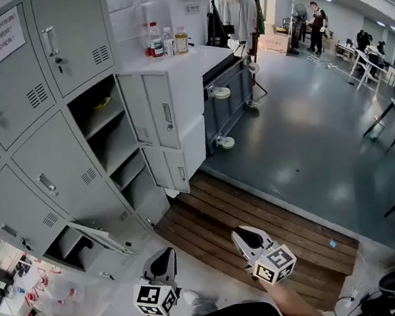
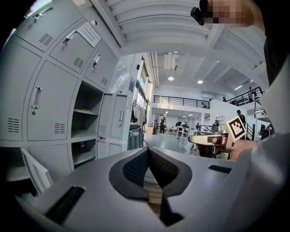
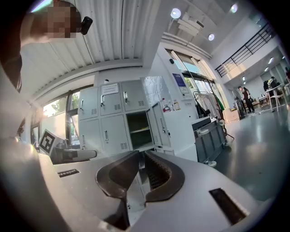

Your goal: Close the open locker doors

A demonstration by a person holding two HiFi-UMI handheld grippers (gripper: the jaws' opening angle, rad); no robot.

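Observation:
A bank of grey lockers (image 1: 36, 157) fills the left of the head view. Its right column stands open with shelves showing (image 1: 103, 125). The upper door (image 1: 168, 111) and the lower door (image 1: 177, 168) are swung out to the right. A bottom door (image 1: 101, 240) further left hangs open too. My left gripper (image 1: 164, 261) and right gripper (image 1: 245, 238) are low in that view over the wooden slats, well short of the doors, both shut and empty. The left gripper view shows its shut tips (image 2: 148, 149) and the open column (image 2: 86, 122). The right gripper (image 3: 141, 154) faces the open column (image 3: 138, 131).
Three bottles (image 1: 168, 41) stand on a white cabinet behind the open doors. A grey wheeled cart (image 1: 230, 98) is beside it. A wooden slat platform (image 1: 261, 231) lies underfoot. Bottles (image 1: 45, 306) lie at bottom left. People (image 1: 317, 25) stand far across the hall.

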